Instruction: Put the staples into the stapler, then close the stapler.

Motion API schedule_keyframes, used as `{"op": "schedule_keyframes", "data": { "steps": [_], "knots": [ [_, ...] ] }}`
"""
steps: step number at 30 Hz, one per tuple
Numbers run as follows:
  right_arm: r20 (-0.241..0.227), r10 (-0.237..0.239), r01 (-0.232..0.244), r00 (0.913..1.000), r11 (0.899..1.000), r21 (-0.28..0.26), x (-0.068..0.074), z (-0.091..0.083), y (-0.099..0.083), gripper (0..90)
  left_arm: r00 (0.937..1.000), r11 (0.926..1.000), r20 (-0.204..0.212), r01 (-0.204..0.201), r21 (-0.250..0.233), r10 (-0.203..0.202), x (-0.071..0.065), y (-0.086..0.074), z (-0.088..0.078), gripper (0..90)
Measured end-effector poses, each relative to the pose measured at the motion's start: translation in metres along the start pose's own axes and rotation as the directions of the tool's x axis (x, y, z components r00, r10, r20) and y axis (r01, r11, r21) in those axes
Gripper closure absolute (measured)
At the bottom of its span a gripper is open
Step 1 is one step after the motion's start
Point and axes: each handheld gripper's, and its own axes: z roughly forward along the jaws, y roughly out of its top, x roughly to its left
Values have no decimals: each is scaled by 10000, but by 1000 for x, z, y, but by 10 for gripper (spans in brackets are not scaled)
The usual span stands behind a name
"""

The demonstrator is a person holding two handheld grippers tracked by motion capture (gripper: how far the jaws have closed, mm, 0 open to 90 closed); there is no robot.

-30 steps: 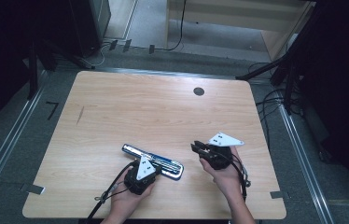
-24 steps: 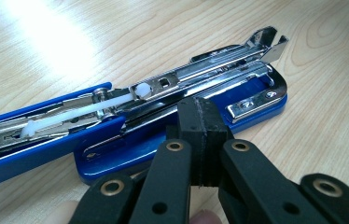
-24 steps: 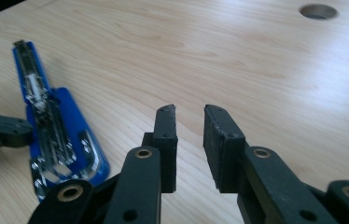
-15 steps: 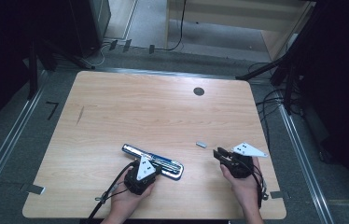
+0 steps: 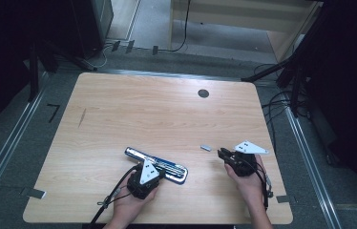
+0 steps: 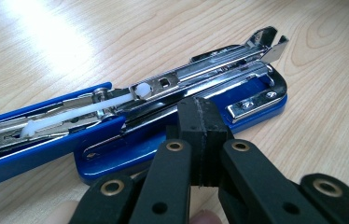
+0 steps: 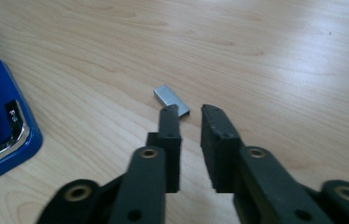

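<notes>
A blue and chrome stapler (image 5: 155, 164) lies opened flat near the table's front edge, its staple channel bare (image 6: 186, 88). My left gripper (image 5: 153, 172) is shut, its joined tips (image 6: 199, 112) resting against the stapler's blue base. A short strip of staples (image 5: 205, 147) lies loose on the wood to the right of the stapler. My right gripper (image 5: 220, 153) points at it. Its jaws have just been closing and now stand a narrow gap apart with nothing between them (image 7: 189, 112). The strip (image 7: 170, 99) lies just beyond the left fingertip.
The light wooden table (image 5: 157, 114) has a round cable hole (image 5: 203, 93) at the back right. The stapler's blue corner (image 7: 0, 126) lies left of the right gripper. Dark floor, cables and stands surround the table.
The right gripper has pulled away to the right from beside the stapler. The staple strip now lies on the table in front of it. The left gripper has kept still.
</notes>
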Motion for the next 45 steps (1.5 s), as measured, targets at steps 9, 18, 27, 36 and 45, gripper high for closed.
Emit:
{"op": "schedule_keyframes", "data": {
  "steps": [9,18,27,36,45],
  "knots": [
    [-21,-201,202,9998,9998,47,-2,23,14,900,10000,10000,31,11,14,-11,0,0,0,900],
    [310,-96,84,9995,9992,386,-13,46,20,900,10000,10000,47,18,0,-18,0,0,0,900],
    [286,254,-270,9993,9979,584,-19,58,14,900,10000,10000,50,29,-4,-29,0,0,0,900],
    [149,151,-163,9998,9964,837,-19,63,10,900,10000,10000,52,23,0,-23,1,0,0,900],
    [12,-49,48,10000,9966,821,-13,62,11,900,10000,10000,43,17,-1,-17,0,0,0,900]
  ]
}}
